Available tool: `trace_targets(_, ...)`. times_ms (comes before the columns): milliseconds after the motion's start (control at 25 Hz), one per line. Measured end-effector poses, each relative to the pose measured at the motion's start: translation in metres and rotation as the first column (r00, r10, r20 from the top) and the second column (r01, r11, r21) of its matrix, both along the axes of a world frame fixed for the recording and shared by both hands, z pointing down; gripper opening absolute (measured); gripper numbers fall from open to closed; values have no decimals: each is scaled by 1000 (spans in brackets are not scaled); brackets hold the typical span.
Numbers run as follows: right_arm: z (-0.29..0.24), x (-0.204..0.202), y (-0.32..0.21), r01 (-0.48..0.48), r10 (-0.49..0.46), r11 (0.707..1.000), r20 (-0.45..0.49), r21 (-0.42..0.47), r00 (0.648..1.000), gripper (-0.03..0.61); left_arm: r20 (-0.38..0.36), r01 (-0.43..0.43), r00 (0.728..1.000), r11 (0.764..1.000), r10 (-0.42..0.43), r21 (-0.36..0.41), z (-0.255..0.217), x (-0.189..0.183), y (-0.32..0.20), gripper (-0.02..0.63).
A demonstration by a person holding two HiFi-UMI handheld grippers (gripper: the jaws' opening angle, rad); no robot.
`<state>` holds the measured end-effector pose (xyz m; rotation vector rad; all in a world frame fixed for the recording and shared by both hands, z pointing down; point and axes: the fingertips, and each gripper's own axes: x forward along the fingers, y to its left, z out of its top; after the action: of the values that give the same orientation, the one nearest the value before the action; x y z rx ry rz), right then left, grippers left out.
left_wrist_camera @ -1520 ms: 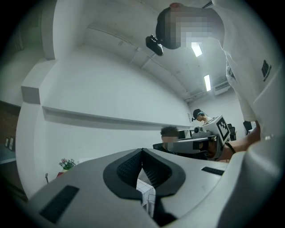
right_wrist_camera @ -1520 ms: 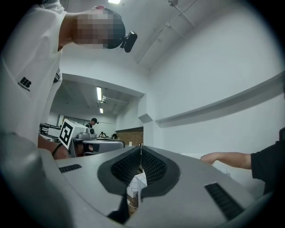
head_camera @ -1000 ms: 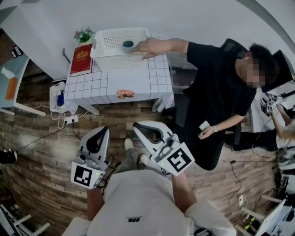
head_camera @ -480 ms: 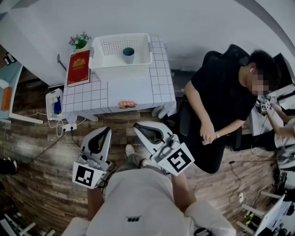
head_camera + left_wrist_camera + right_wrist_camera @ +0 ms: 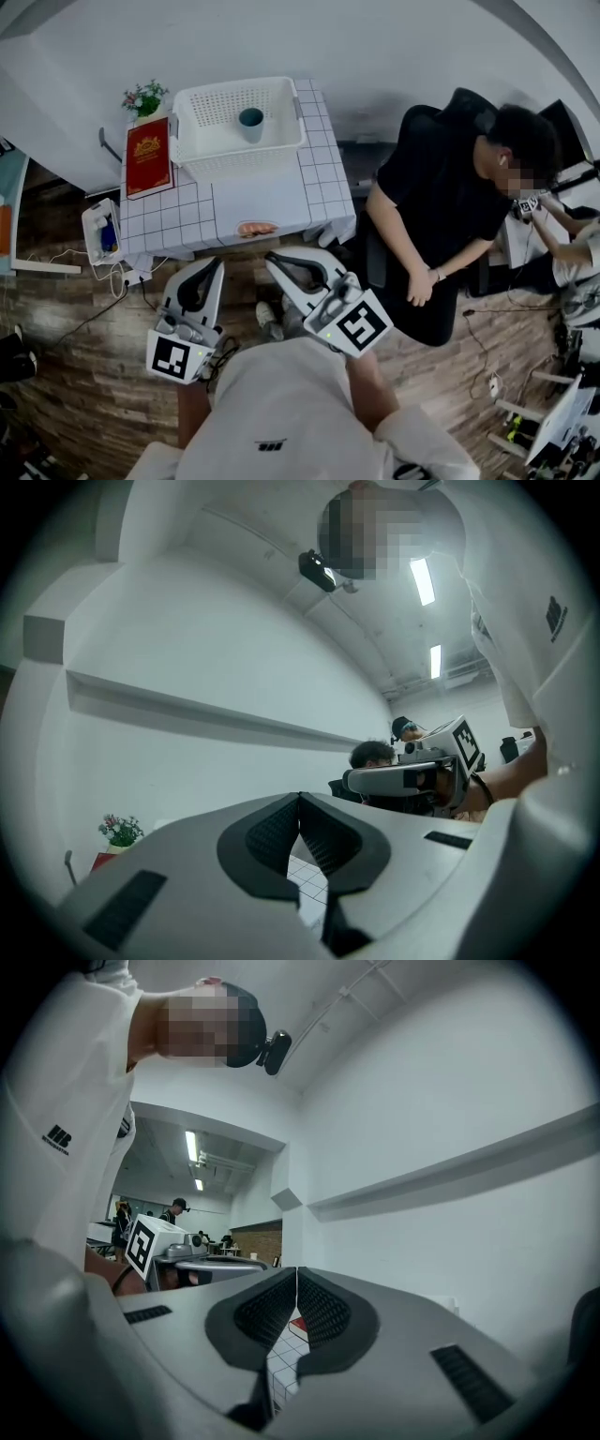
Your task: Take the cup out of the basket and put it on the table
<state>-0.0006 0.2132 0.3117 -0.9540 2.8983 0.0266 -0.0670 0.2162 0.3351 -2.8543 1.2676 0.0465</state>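
Note:
A small teal cup (image 5: 250,121) stands upright inside the white perforated basket (image 5: 211,155), which rests on the far part of the white checked table (image 5: 281,187). My left gripper (image 5: 208,269) and my right gripper (image 5: 274,260) hang side by side over the wooden floor, short of the table's near edge. Both have their jaws pressed together with nothing between them. In the left gripper view my left gripper (image 5: 300,801) points up at a white wall, and in the right gripper view my right gripper (image 5: 296,1274) does the same.
A red book (image 5: 148,156) lies left of the basket, with a small potted plant (image 5: 142,97) behind it. A seated person in black (image 5: 441,202) is right of the table. A white bin (image 5: 100,234) and cables sit on the floor at the table's left.
The seated person's arm has drawn back from the basket to their lap. The table now appears closer to both grippers. Both grippers stay shut.

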Motion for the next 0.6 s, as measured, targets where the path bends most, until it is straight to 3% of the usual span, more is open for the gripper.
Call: trace_targets(600, 12, 12, -95, 9, -9, 1000, -12, -18, 1000, 12, 6, 37, 999, 999, -37, -27, 8, 10, -91, 11)
